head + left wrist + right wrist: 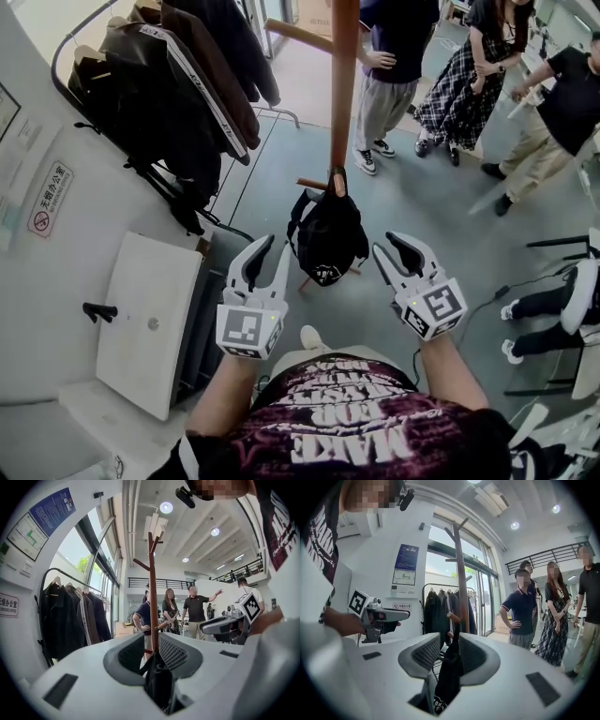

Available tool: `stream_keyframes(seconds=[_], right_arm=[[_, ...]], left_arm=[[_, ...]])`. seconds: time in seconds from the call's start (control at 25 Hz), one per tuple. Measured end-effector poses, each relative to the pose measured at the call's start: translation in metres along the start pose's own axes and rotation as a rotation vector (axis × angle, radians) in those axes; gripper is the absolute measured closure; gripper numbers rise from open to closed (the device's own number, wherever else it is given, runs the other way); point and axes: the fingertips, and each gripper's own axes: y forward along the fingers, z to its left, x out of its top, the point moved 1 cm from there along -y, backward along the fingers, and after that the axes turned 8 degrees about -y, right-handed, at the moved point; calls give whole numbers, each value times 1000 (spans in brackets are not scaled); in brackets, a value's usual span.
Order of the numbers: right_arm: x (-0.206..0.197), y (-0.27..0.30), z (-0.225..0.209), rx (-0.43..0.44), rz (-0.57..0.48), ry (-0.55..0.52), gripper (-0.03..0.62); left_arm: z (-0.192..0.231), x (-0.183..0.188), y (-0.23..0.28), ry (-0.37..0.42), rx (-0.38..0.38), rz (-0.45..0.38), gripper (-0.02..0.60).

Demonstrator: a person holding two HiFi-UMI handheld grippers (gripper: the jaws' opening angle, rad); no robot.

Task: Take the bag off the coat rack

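**Grippers.** The left gripper [276, 249] is released: its jaws stand apart and nothing is clamped between them. The right gripper [388, 247] is likewise released, jaws apart and empty. Both are held at about the same height, jaws pointing forward and away from the person.

**Task item.** The black bag [328, 239] hangs by its strap from a low peg [312, 184] on the wooden coat rack [344, 84]. It lies ahead of both grippers and between them: just to the right of the left gripper's jaw tips, and to the left of the right gripper's jaw tips with a clear gap. In each gripper view the bag shows through the gap in the jaws, beyond them and not gripped. Whether the left gripper's inner jaw touches the bag cannot be told.

**Surface.** A grey floor [422, 202] lies below and ahead of the grippers. The rack's base is hidden behind the bag.

**Room.**
- Left of the left gripper: a white wall [84, 216] with a no-smoking sign [50, 199].
- Ahead and to the left: a garment rail of dark jackets [178, 84].
- Beyond the rack: several people [398, 66] standing on the floor.
- Overhead: round ceiling lights [165, 507], with tall windows [440, 557] behind the garment rail.
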Motion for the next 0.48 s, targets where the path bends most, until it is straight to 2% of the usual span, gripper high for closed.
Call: stream_keyframes(seconds=[0.48], right_arm=[[-1,27,3,-45,16,-10,462]], left_arm=[[16,-5,23,11,-77,13,495]])
